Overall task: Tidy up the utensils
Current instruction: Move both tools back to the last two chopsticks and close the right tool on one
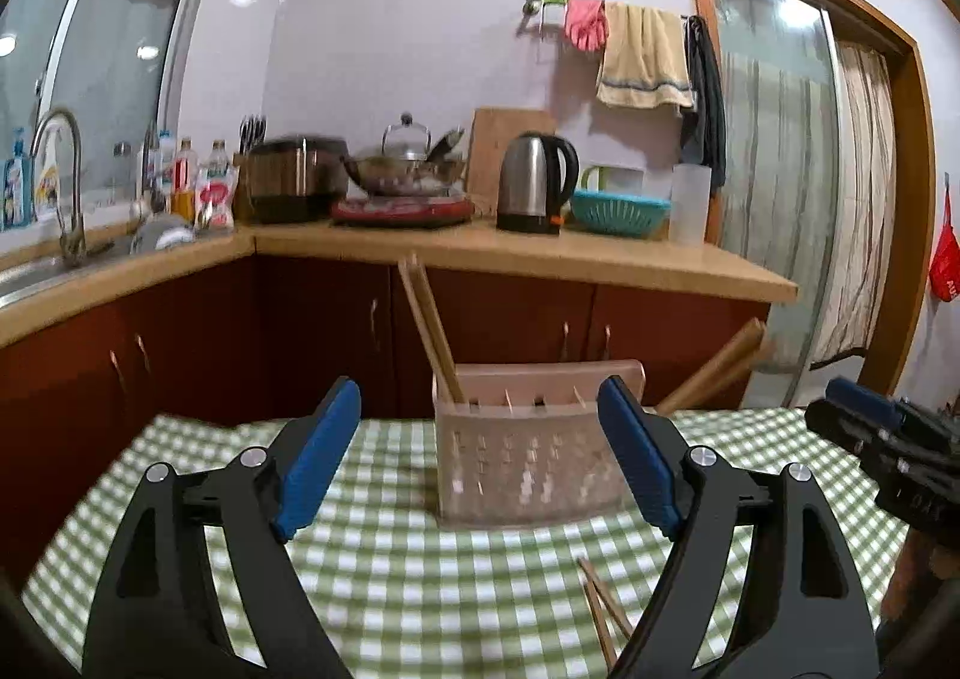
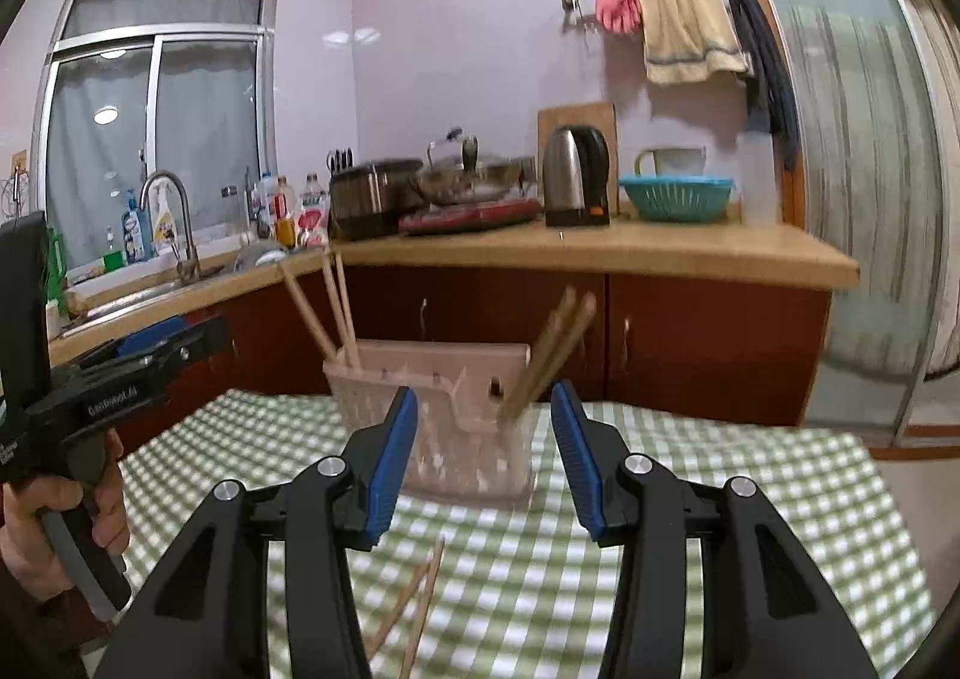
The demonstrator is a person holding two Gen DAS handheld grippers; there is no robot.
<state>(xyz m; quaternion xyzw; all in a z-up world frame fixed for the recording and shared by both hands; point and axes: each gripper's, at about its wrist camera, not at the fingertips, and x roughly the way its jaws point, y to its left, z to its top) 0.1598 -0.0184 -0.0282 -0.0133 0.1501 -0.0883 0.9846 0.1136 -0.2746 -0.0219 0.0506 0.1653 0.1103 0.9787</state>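
Ahead of both tools, on the green-checked worktop, stands a pale perforated utensil holder. Chopsticks lean out of it: one bunch at its left end and a blurred pair at its right end, just beyond the right tool. That tool's blue pads are apart with nothing between them. The left tool is spread wider, also empty, with the holder straight ahead between its pads. Two loose chopsticks lie on the cloth close beneath the tools. Only the right wrist view shows the hand gripping the left tool's handle; only the left view shows a wooden rolling pin beyond the holder's right end.
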